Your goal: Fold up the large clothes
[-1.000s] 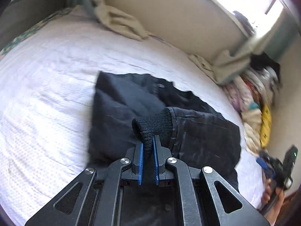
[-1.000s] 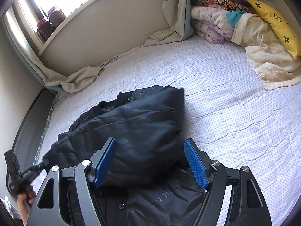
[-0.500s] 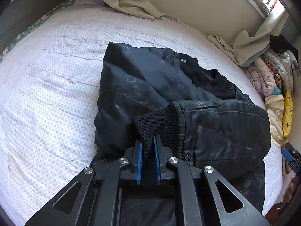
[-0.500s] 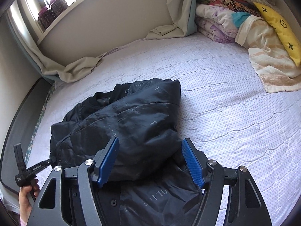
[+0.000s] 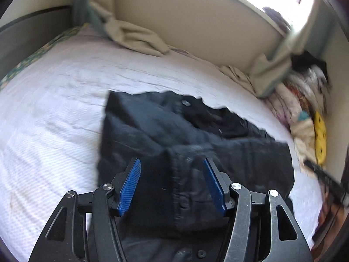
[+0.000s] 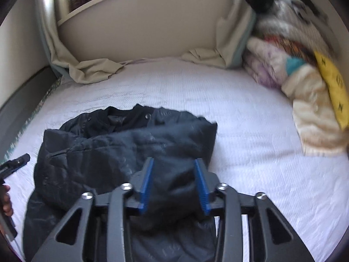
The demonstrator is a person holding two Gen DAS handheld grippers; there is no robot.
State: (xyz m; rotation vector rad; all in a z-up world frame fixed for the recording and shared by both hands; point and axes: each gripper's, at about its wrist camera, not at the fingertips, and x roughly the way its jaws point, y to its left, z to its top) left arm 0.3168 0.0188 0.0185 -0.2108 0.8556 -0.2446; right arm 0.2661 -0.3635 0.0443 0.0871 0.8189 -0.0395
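A black jacket [image 5: 192, 144] lies partly folded on a bed covered in a white quilted bedspread [image 5: 54, 118], its collar and snap buttons toward the beige wall and one sleeve drawn across the body of the garment. The left gripper [image 5: 172, 186] hovers low over the near edge of the jacket with its blue-padded fingers [image 5: 130, 182] spread apart; they have just been opening, and the ribbed knit cuff [image 5: 157, 174] of the sleeve sits loose between them, touching neither pad as far as the blurred view allows. The right gripper [image 6: 173, 186], seen from the other side of the bed, has just been closing: its blue fingers [image 6: 146, 184] stand on either side of a bunched fold of the dark fabric at the jacket's near edge, and the fabric fills the gap between them, though motion blur leaves it unclear whether the pads are pressing on it. At the left edge of the right wrist view part of a person's hand [image 6: 5, 200] holds the handle of the other gripper. Crumpled beige curtains [image 6: 96, 69] trail onto the mattress along the wall beneath a bright window, and a pile of folded bedding [image 6: 290, 65] with a yellow cushion [image 6: 333, 85] is stacked in the far corner of the bed, well apart from the jacket
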